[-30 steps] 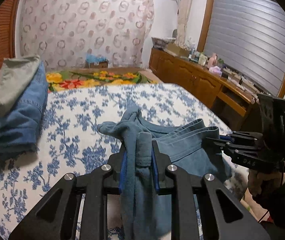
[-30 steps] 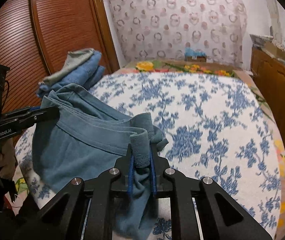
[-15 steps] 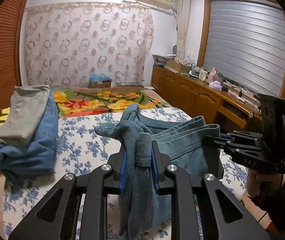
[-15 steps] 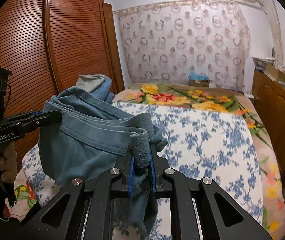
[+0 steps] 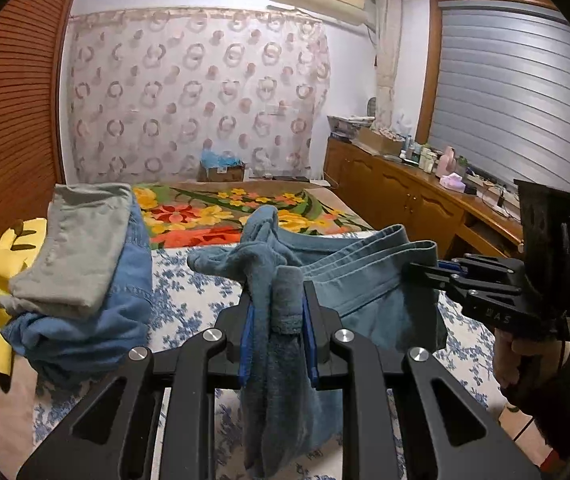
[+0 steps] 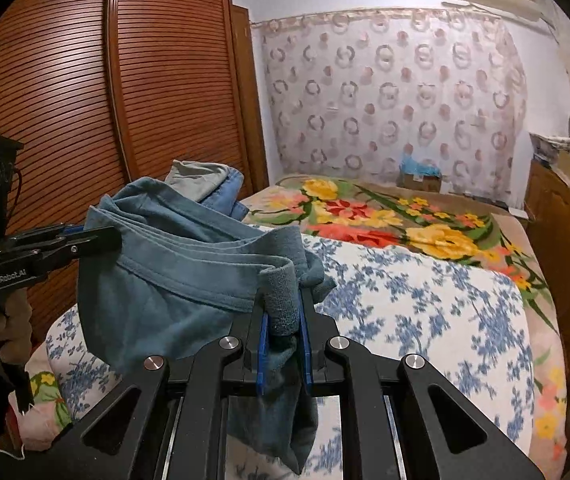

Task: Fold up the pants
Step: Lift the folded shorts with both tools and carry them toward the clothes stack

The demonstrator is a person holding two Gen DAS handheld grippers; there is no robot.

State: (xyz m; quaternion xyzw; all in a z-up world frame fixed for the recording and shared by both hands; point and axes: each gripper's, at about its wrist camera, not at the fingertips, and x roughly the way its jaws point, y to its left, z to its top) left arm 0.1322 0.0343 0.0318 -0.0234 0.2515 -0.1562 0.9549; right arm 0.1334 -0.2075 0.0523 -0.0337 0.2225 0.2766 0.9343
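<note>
I hold teal-blue pants (image 5: 369, 292) in the air above the bed, stretched by the waistband between both grippers. My left gripper (image 5: 277, 300) is shut on one end of the waistband, and the cloth hangs down between its fingers. My right gripper (image 6: 283, 304) is shut on the other end. The pants also show in the right wrist view (image 6: 173, 276), sagging between the two grippers. Each gripper shows in the other's view, the right one (image 5: 433, 270) at the right and the left one (image 6: 97, 238) at the left.
A bed with a blue-flowered sheet (image 6: 425, 300) lies below. A pile of folded clothes, grey on blue denim (image 5: 85, 264), sits at its left side with a yellow toy (image 5: 1, 264). A wooden wardrobe (image 6: 85, 100) stands left, a cluttered sideboard (image 5: 425, 200) right.
Both grippers have risen with the pants, lifting them off the bed. The views have tilted upward, showing more wall and ceiling. The grip on the waistband is unchanged.
</note>
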